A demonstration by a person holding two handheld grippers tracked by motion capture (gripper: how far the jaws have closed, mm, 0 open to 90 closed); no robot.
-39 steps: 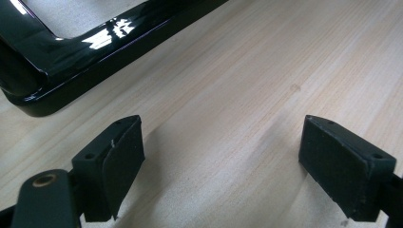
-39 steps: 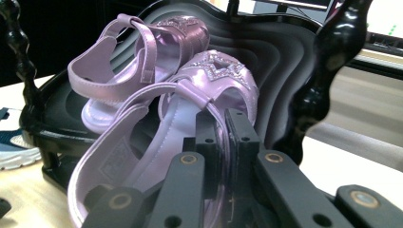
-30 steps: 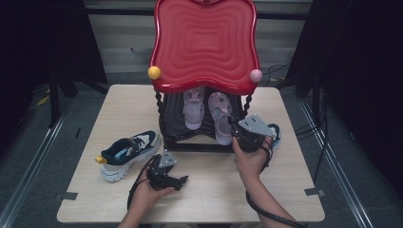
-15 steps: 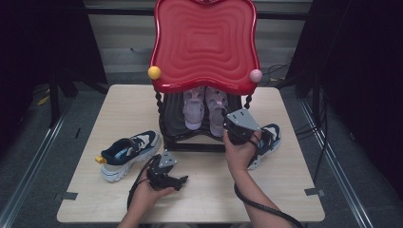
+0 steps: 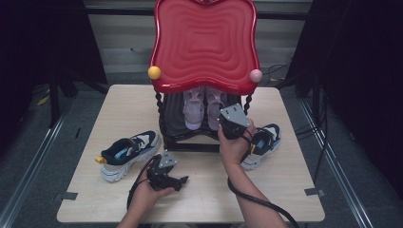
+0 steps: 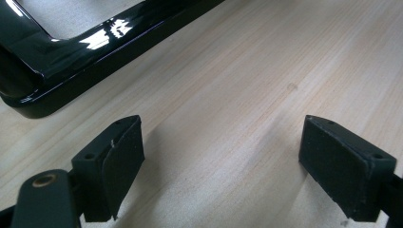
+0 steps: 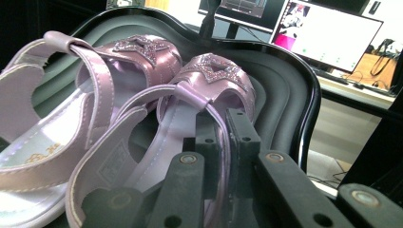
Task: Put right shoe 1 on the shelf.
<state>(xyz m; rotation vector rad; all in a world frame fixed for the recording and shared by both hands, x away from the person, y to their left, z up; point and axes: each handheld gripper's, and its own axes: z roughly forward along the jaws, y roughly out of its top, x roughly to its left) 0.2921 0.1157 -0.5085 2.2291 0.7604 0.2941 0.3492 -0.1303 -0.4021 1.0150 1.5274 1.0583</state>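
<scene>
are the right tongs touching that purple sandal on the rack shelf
Touching. In the right gripper view, the right tongs are shut on the heel strap of the right-hand purple sandal, with the strap pinched between the two black jaws.

The red tray top (image 5: 205, 45) hides the toes of the lilac sandals (image 5: 203, 107). The right-hand sneaker (image 5: 263, 142) is partly behind the person's hand; its near end is probably covered.

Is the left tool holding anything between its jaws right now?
No, the left tool stands wide open over the bare wooden table, nothing between its jaws.
</scene>
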